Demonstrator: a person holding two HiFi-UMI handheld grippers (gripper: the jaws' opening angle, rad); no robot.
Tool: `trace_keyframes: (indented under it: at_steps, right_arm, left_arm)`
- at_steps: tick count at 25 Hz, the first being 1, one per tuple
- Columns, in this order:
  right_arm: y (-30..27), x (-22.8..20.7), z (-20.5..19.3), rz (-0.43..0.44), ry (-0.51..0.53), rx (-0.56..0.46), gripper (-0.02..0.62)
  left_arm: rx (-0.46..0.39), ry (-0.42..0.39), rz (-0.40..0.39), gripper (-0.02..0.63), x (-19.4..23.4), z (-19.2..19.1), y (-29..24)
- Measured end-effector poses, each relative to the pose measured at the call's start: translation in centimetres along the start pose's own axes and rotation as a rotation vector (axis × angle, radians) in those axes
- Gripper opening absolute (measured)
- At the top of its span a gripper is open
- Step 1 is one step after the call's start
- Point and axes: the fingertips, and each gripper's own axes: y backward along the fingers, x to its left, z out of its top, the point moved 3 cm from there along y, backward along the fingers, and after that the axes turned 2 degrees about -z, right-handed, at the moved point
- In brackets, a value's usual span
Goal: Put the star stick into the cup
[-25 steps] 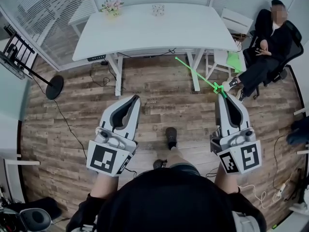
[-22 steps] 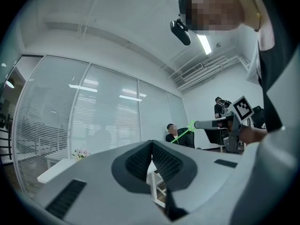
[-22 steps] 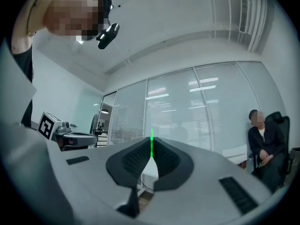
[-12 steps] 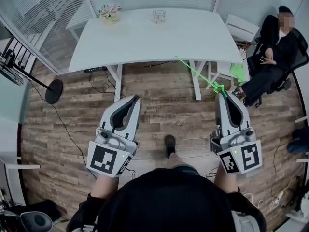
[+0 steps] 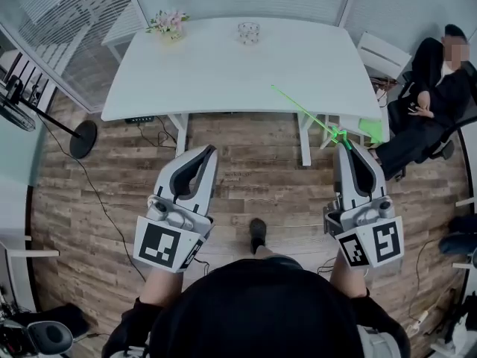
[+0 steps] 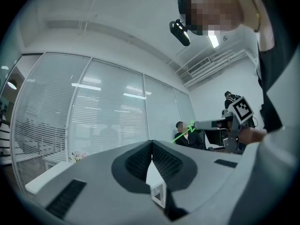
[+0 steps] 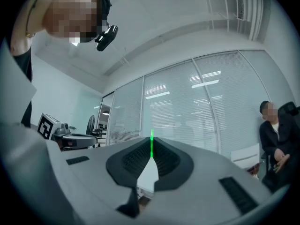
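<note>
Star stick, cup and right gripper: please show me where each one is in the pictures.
star stick (image 5: 304, 110), head view, middle of the thin green shaft.
cup (image 5: 249, 33), head view, its side wall.
right gripper (image 5: 347, 147), head view, between its fingertips.

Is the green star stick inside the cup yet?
Out. The star stick is pinched in the right gripper, while the cup stands far off on the white table.
</note>
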Motion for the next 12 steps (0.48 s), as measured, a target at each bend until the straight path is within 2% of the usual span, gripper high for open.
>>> trace_keyframes:
  at_steps: [7,12]
  right_arm:
    - [-4.0,-3.3,0.1,0.047,0.001,-0.007,0.018]
    - [-6.0,-3.7,-0.3,0.062,-0.007,-0.005,0.018]
  left_arm:
    - [-0.011,-0.010,0.027,0.014,0.9,0.1,-4.7]
    - [0.001,-0.016,0.039,0.014,2.1,-0.1,-5.6]
